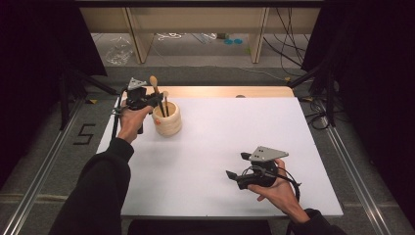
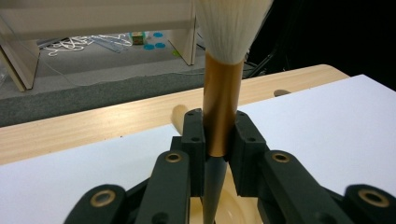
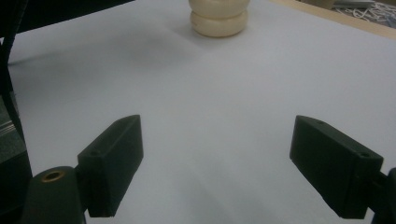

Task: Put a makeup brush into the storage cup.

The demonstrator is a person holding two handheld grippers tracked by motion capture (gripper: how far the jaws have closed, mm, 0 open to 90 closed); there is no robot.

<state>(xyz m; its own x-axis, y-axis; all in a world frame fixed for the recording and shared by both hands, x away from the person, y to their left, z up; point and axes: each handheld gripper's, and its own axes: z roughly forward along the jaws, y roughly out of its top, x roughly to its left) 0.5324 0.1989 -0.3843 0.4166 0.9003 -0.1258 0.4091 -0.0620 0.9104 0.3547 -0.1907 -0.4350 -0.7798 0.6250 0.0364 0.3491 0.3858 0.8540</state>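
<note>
— What's the biggest thing in front of you?

— The bench [image 1: 220, 147], with a white sheet over most of it and a strip of bare wood along the far edge. Past it there's grey floor, some pale shelf legs and loose cables.

— And on the sheet?

— A cream wooden holder [image 1: 167, 119], ribbed and round, near the far left corner. A second handle stands in it.

— Where are the person's hands?

— The left gripper [image 1: 157, 99] is right over the holder. The right gripper [image 1: 235, 168] sits low at the near right, well apart from the holder.

— Is the left one holding anything?

— Yes. Its fingers [image 2: 195, 140] are clamped on a brush [image 2: 221, 112], pressing the copper-coloured ferrule from both sides. The brush stands upright, white bristles on top, and its dark tapered handle points down into the holder's mouth.

— And the right?

— Its fingers [image 3: 112, 163] are spread wide with nothing between them, just white sheet underneath and the holder farther off.
</note>
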